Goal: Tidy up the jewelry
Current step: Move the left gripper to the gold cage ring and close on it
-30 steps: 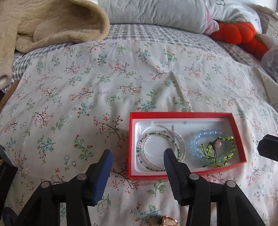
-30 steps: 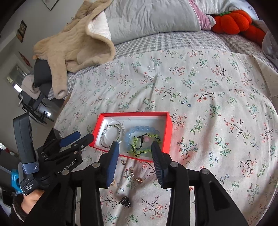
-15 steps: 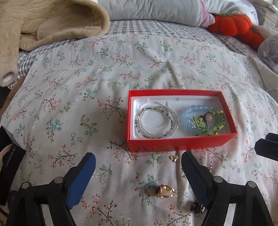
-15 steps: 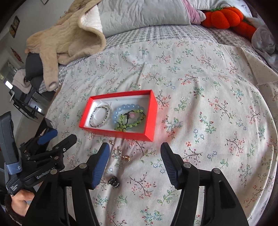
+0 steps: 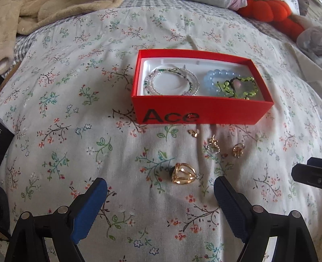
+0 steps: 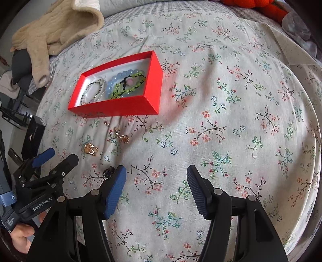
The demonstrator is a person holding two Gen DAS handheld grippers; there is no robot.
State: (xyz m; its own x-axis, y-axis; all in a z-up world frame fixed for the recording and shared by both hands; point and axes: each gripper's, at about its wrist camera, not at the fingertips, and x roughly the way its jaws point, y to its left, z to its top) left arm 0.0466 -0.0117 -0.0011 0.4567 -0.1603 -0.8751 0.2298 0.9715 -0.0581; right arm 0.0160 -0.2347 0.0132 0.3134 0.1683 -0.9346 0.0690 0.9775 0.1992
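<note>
A red box (image 5: 201, 115) (image 6: 112, 109) lies on the floral bedspread. It holds beaded wire bracelets (image 5: 171, 83), a blue bead bracelet (image 5: 216, 76) and a green bead bracelet (image 5: 241, 88). In front of it lie small gold earrings (image 5: 214, 145) (image 5: 238, 150) (image 5: 194, 133) and a larger gold piece (image 5: 184, 174) (image 6: 91, 148). A dark piece (image 6: 107, 173) lies by the right gripper's left finger. My left gripper (image 5: 160, 198) is open, just short of the larger gold piece. My right gripper (image 6: 156, 185) is open and empty over bare bedspread.
A beige blanket (image 6: 58, 28) and grey pillow lie at the bed's far left. An orange plush pumpkin (image 5: 269, 12) sits at the far right. A black box (image 6: 33, 137) stands at the bed's left edge. A white sheet (image 6: 291, 52) lies at the right.
Both grippers have drawn back from the box and opened wider. The loose gold pieces in front of the box have come into view between the left fingers.
</note>
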